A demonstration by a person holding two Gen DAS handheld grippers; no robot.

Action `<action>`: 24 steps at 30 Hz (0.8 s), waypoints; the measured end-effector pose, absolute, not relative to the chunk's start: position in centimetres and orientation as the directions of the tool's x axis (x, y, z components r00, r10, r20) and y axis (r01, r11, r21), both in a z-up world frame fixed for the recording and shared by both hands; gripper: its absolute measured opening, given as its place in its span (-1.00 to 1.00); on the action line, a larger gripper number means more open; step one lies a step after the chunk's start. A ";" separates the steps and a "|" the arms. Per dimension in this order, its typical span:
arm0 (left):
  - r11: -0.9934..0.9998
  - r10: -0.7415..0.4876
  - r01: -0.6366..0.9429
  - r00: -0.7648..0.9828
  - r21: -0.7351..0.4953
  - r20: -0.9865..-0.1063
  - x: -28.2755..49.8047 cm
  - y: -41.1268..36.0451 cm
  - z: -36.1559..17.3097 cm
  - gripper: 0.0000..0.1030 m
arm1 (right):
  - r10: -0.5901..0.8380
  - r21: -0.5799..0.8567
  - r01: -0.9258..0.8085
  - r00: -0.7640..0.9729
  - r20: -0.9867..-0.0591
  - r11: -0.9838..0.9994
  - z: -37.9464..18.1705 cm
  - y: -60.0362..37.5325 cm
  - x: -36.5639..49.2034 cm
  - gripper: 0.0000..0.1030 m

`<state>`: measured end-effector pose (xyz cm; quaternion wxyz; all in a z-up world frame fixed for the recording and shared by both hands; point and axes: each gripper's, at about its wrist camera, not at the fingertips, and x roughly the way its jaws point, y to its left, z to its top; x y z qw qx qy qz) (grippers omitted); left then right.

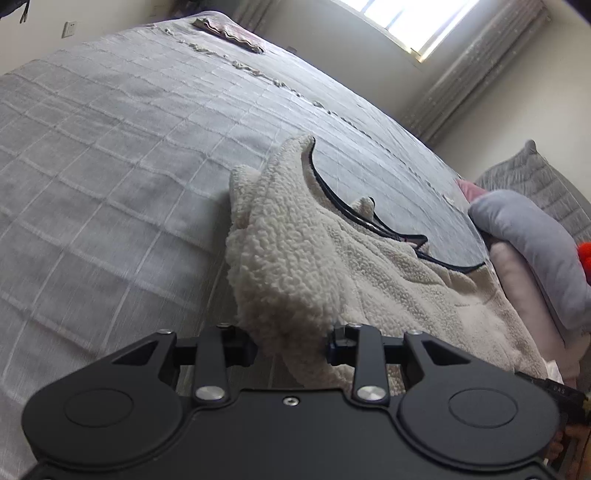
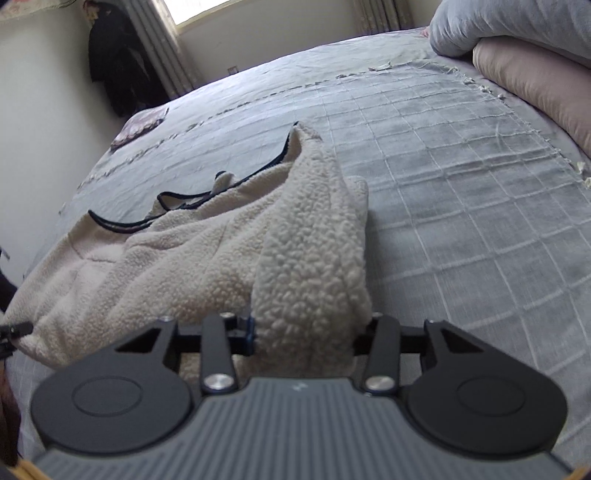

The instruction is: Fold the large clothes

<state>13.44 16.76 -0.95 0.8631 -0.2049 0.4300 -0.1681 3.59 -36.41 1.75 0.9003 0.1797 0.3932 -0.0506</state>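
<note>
A cream fleece garment (image 1: 295, 258) with dark trim lies bunched on a grey bedspread (image 1: 110, 166). In the left wrist view my left gripper (image 1: 291, 343) is shut on a fold of the fleece, which rises between the jaws and hides the fingertips. In the right wrist view the same garment (image 2: 221, 240) spreads to the left, and my right gripper (image 2: 303, 339) is shut on another thick fold of it. The garment's dark-edged opening (image 2: 177, 199) lies beyond on the bedspread (image 2: 443, 184).
Grey and pink pillows (image 1: 535, 251) are stacked at the bed's right side; they also show in the right wrist view (image 2: 517, 55). A folded patterned cloth (image 1: 229, 33) lies at the far end. Curtains and a window (image 1: 406, 22) are behind. Dark clothes (image 2: 114, 66) hang by the wall.
</note>
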 end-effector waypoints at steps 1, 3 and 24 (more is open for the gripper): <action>0.857 -0.474 0.121 0.564 -0.500 -0.676 12.4 17.4 -1.3 -0.34 | 0.053 0.279 0.229 0.680 -0.732 0.933 1.7 -36.2 2.8 -0.20; 0.851 -0.489 0.128 0.548 -0.510 -0.678 10.7 18.0 -2.0 -0.34 | 0.058 0.269 0.217 0.669 -0.741 0.938 1.3 -35.7 1.2 -0.20; 0.798 -0.470 0.014 0.640 -0.602 -0.608 11.3 19.3 -8.4 -0.15 | 0.029 0.045 -0.001 0.778 -0.628 0.999 0.7 -24.9 3.4 0.38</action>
